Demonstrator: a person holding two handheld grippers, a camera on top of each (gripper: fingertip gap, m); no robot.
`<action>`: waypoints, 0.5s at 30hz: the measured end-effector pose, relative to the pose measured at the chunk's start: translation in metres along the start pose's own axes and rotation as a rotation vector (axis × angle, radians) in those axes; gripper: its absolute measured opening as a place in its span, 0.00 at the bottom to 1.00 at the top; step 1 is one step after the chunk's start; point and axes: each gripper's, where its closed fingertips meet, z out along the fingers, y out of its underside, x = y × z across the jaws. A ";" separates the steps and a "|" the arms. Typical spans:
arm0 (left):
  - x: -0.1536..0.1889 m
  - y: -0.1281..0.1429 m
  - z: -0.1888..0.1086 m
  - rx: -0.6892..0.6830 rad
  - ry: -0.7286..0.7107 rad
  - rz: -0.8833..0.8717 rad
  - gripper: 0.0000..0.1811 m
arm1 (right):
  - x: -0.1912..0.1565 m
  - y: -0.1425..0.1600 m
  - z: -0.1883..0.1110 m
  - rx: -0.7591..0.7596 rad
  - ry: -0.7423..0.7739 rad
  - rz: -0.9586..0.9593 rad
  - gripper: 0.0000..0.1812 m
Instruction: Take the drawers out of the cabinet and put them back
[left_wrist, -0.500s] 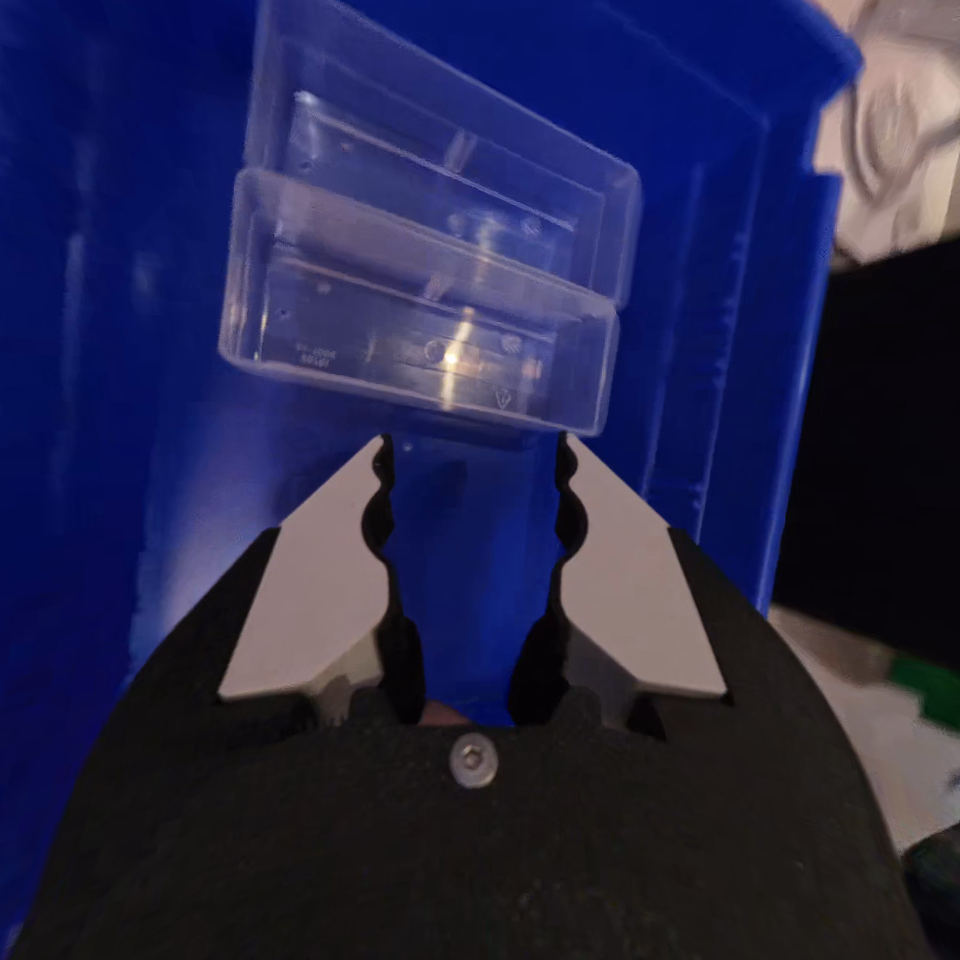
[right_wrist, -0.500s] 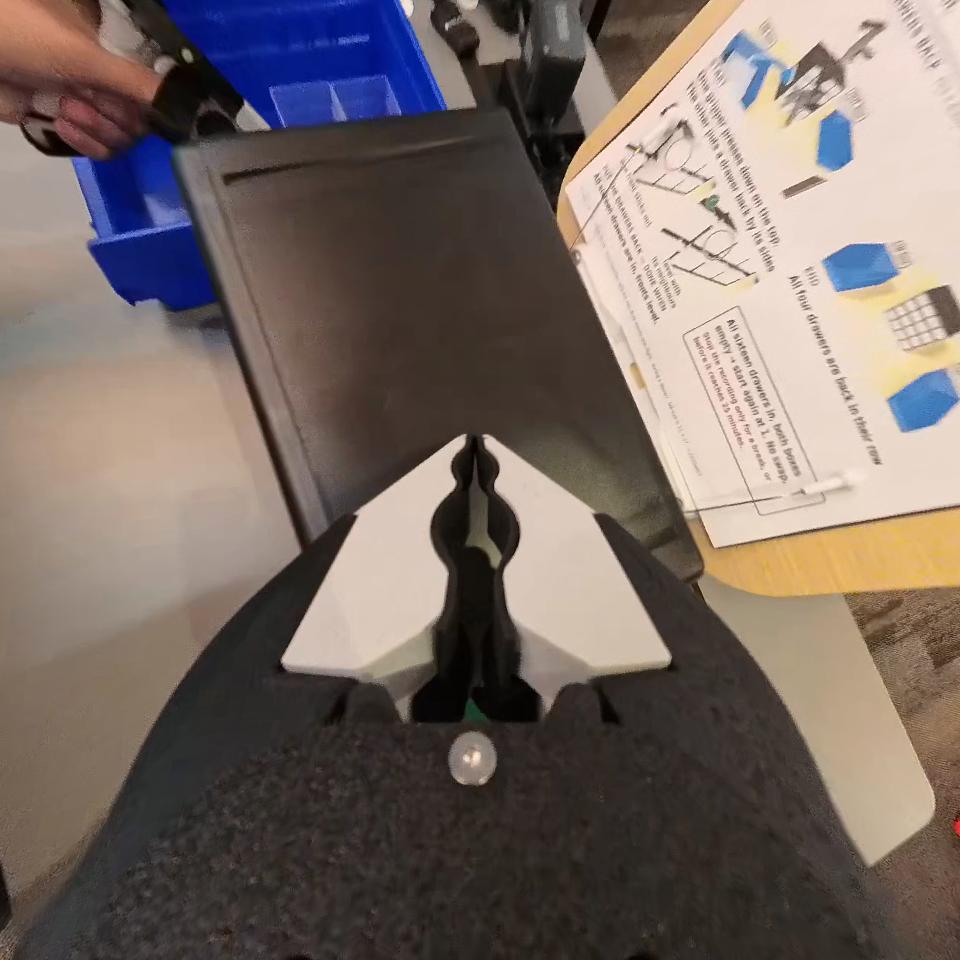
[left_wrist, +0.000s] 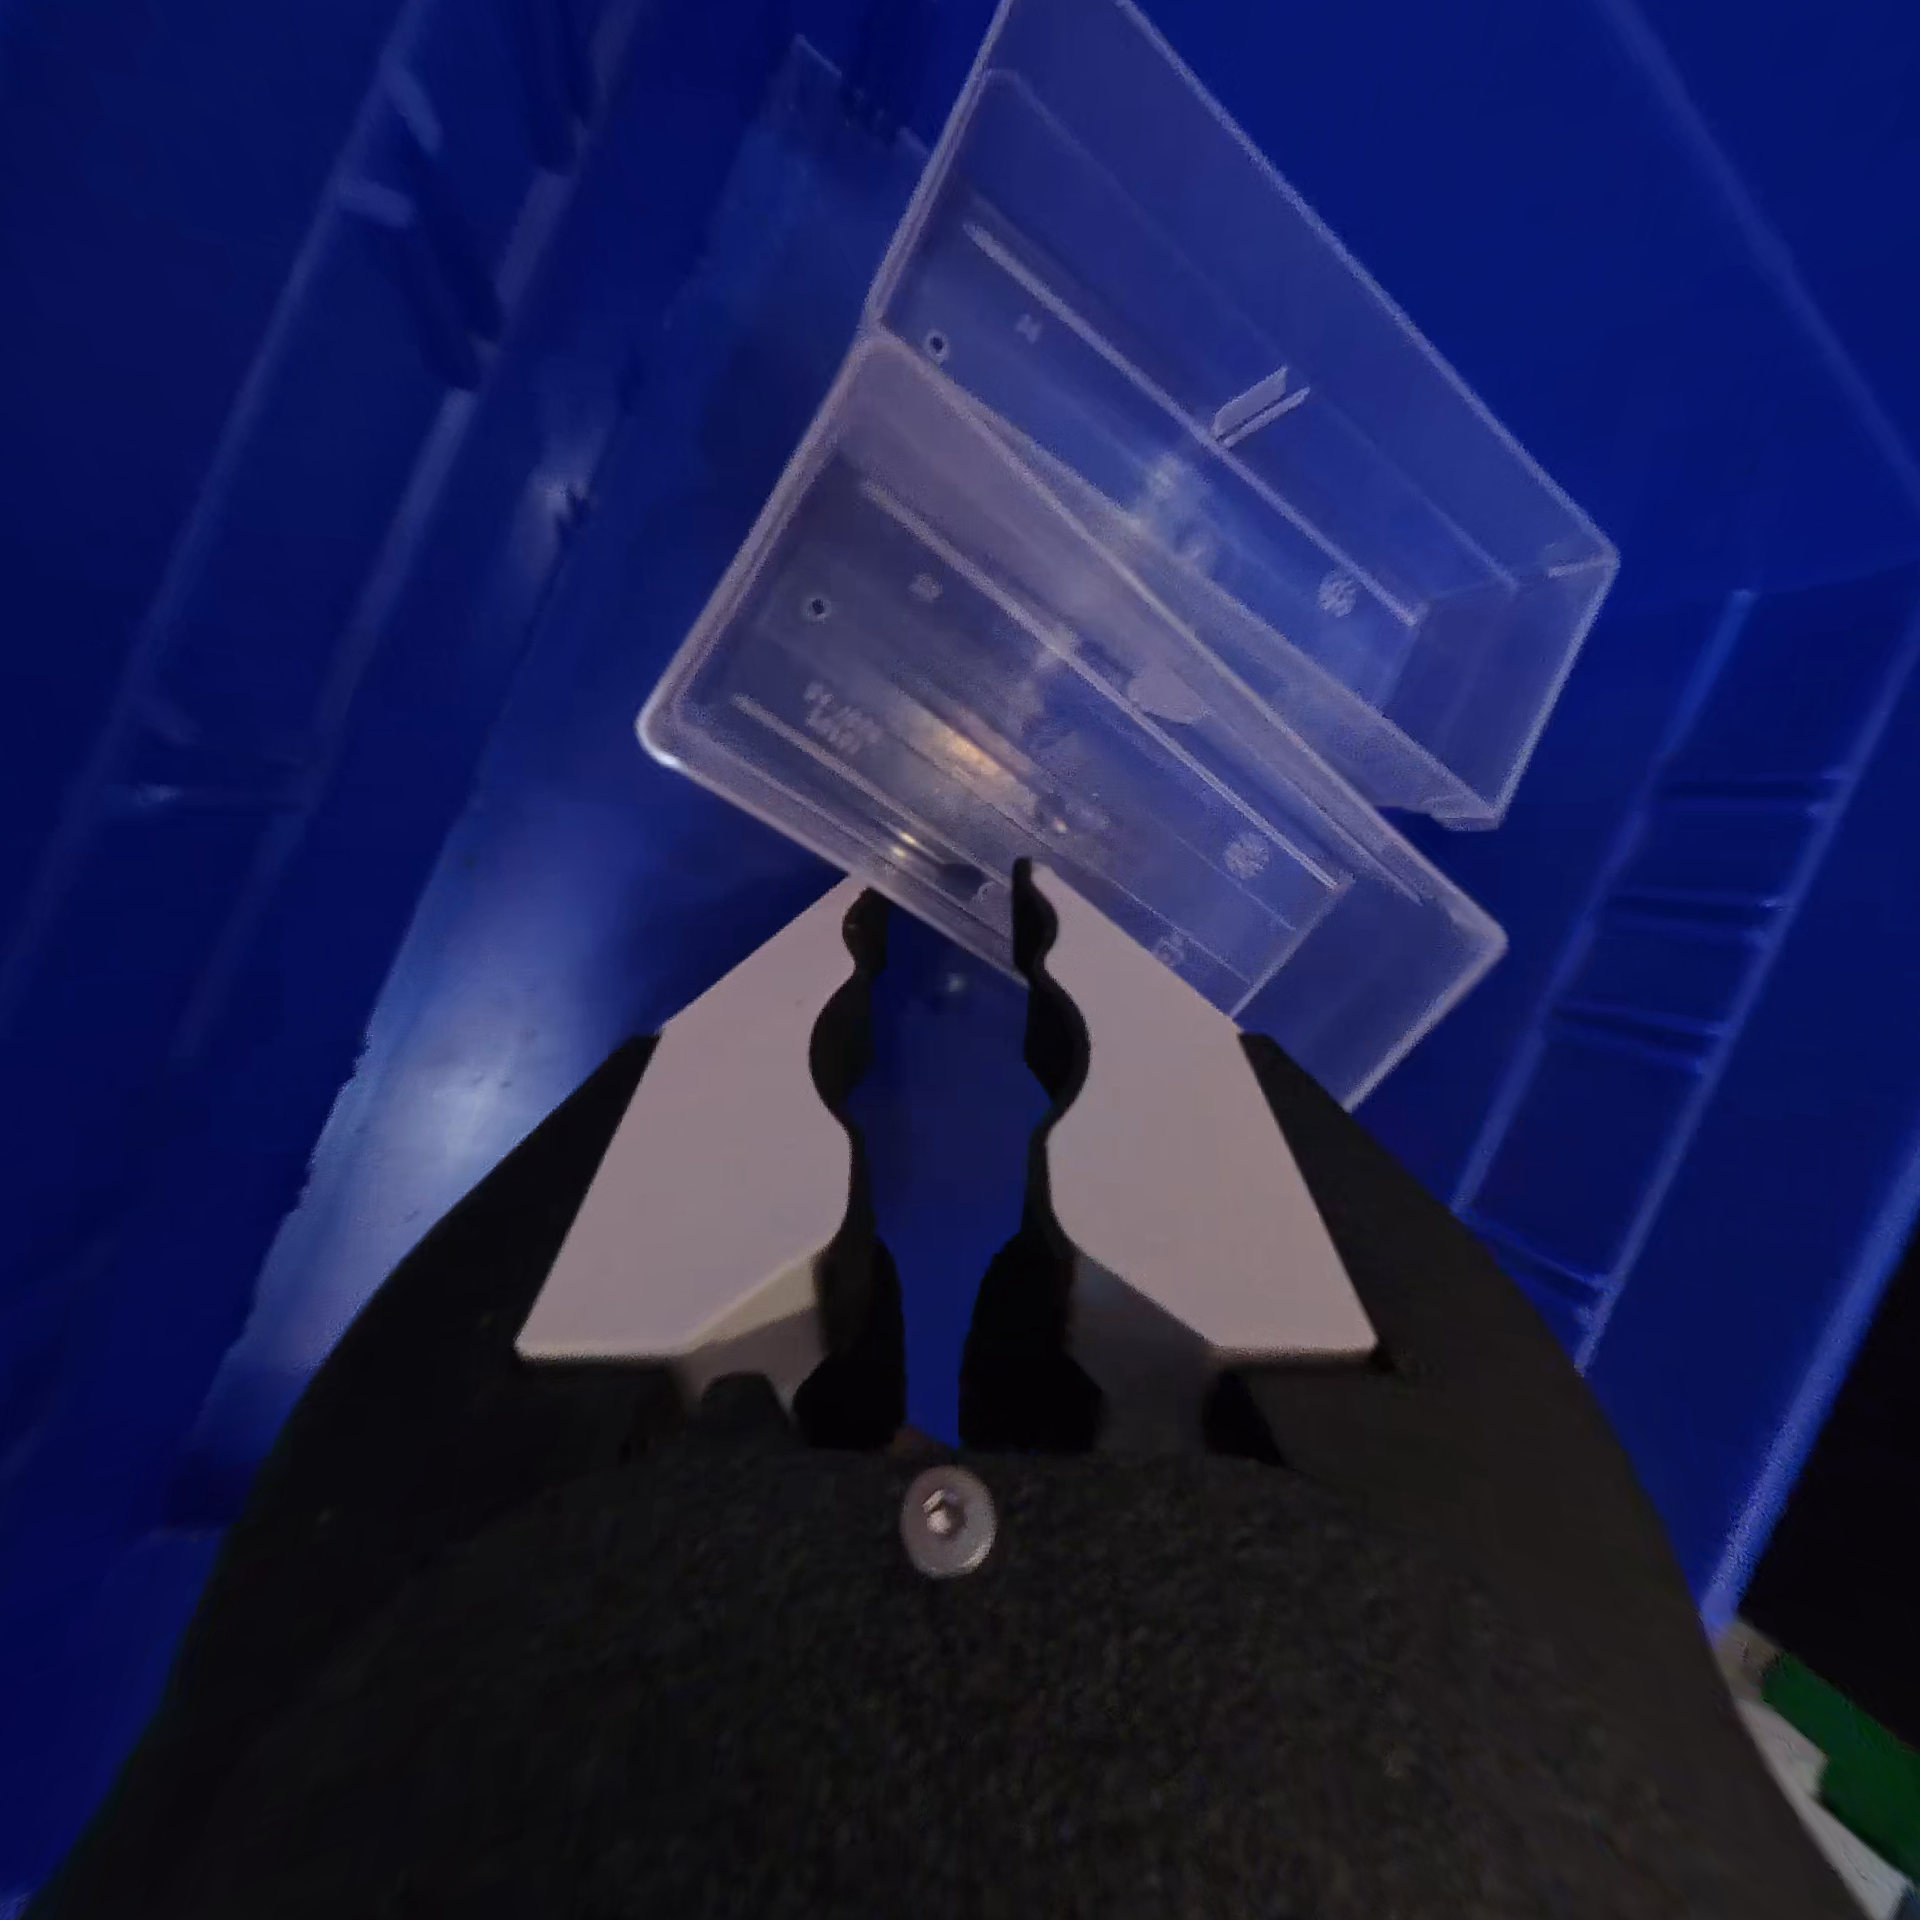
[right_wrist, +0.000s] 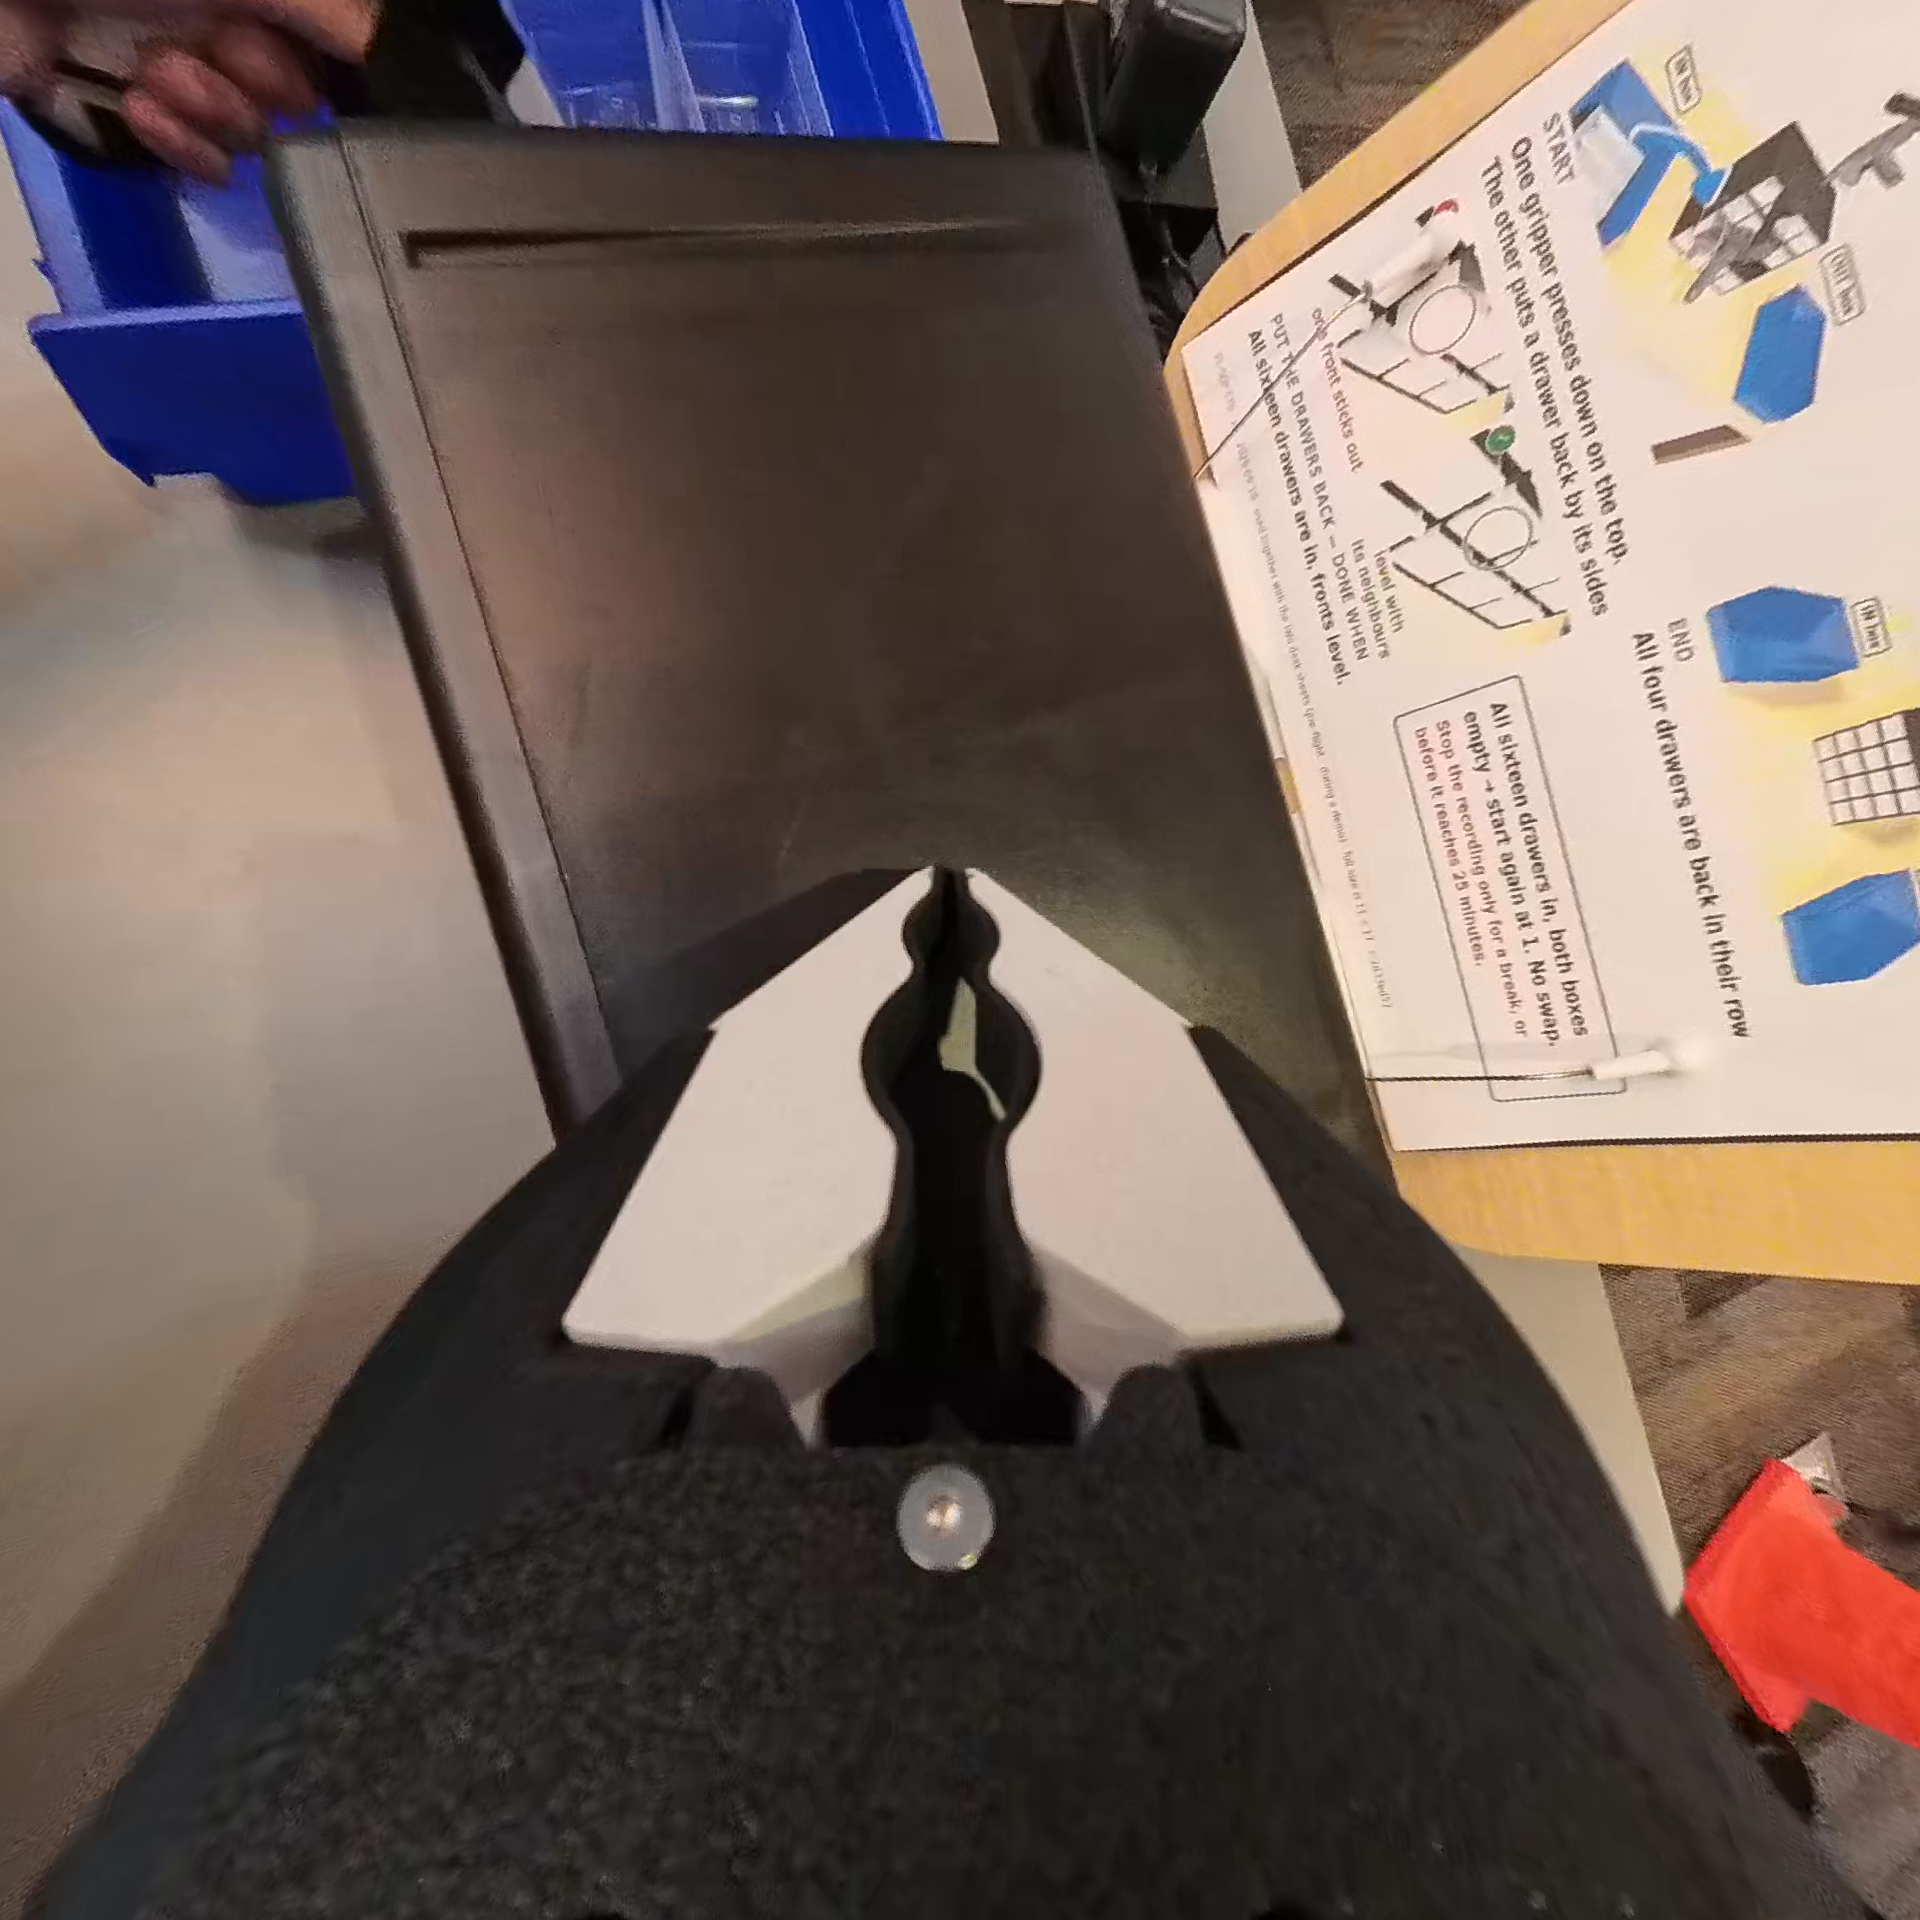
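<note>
In the left wrist view the left gripper (left_wrist: 940, 894) reaches down into a blue bin (left_wrist: 312, 623) where two clear drawers (left_wrist: 1039, 707) lie side by side on the floor of the bin, probably parked there after coming out of the cabinet. Its fingers (left_wrist: 727, 1122) are parted by a narrow gap and hold nothing; the right tip overlaps the near edge of the closer drawer, though actual contact cannot be judged, and the pose suggests a grasp on that wall is being lined up. In the right wrist view the right gripper (right_wrist: 948, 883) sits low over the flat black top of the cabinet (right_wrist: 790, 520), likely to steady it. Its fingers (right_wrist: 748, 1174) are clenched tip to tip on nothing. A printed sheet (right_wrist: 1558, 623) lies on the wooden desk (right_wrist: 1621, 1205) beside the cabinet.
</note>
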 end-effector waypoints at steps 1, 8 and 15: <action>-0.004 0.002 -0.001 0.000 -0.011 0.004 0.10 | 0.000 0.000 0.000 0.002 0.003 0.002 0.00; -0.011 0.007 -0.026 0.007 0.028 0.086 0.00 | -0.002 0.001 0.000 -0.055 -0.076 -0.065 0.00; 0.033 0.014 -0.150 0.111 0.096 0.548 0.00 | -0.010 -0.002 0.001 -0.145 -0.312 -0.039 0.00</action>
